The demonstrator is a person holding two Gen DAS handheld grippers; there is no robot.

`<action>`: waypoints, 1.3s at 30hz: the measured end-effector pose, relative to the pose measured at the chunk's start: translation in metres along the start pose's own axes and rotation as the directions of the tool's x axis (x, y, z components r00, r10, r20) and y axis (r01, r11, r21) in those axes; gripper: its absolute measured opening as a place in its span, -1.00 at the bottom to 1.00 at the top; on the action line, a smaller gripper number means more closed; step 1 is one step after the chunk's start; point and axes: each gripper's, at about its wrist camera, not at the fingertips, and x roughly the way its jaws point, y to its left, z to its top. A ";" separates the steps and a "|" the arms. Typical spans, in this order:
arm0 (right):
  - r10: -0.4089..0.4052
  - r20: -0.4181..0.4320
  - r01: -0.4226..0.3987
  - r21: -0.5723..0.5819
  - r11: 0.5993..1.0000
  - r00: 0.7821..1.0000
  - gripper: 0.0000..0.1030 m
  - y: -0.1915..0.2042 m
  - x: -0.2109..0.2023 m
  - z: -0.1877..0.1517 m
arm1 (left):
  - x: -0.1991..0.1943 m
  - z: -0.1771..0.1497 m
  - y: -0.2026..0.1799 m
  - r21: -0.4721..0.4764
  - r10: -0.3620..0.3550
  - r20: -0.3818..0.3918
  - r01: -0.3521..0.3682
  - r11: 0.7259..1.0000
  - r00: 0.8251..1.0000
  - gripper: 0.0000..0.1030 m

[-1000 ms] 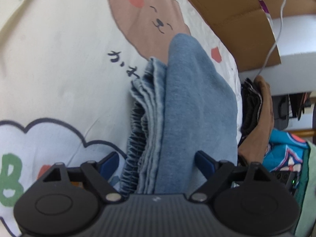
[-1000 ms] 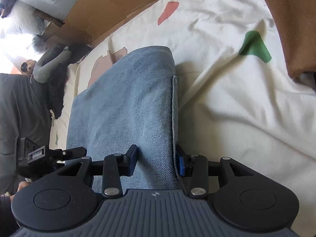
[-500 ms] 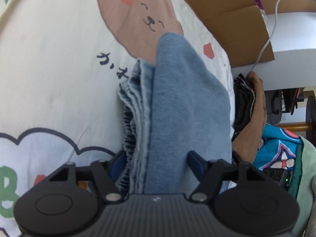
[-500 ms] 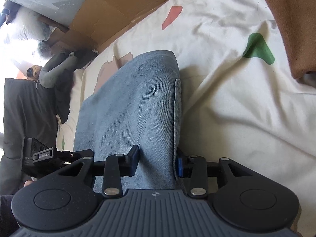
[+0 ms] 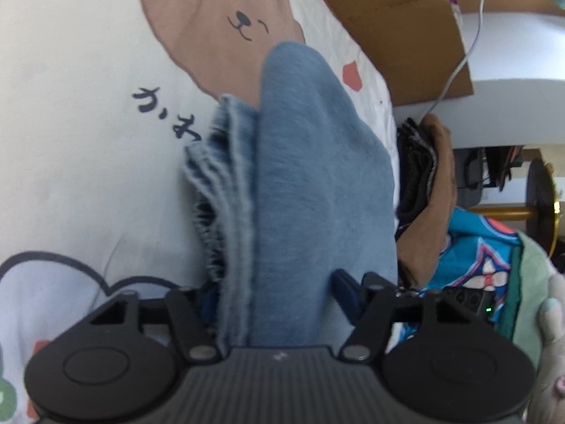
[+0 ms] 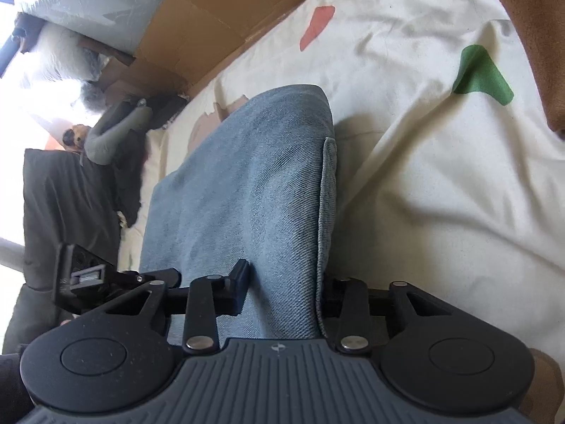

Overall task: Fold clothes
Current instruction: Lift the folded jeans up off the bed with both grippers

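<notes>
The folded blue denim garment (image 5: 317, 190) lies on the cream printed bedsheet (image 5: 88, 141), reaching toward 12 o'clock. The left tongs (image 5: 279, 293) pinch its layered end; the right tongs (image 6: 282, 282) pinch its other folded end (image 6: 254, 190).

Your bed (image 5: 88, 123) wears a cream sheet (image 6: 441, 183) printed with a bear (image 5: 219, 24) and coloured shapes; folded blue denim (image 6: 254, 194) lies directly on it; a brown cloth (image 6: 529, 35) covers one corner.
</notes>
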 end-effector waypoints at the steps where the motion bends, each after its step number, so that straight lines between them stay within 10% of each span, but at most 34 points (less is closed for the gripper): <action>1: 0.003 0.003 -0.003 0.001 1.000 1.000 -0.35 0.000 -0.001 0.000 | -0.002 0.000 0.000 0.001 -0.006 0.001 0.006 1.000 1.000 0.17; 39: 0.014 0.084 -0.011 -0.033 0.999 0.996 -0.61 0.064 -0.057 0.006 | -0.063 -0.002 -0.080 0.163 0.043 0.066 -0.053 0.985 0.997 -0.12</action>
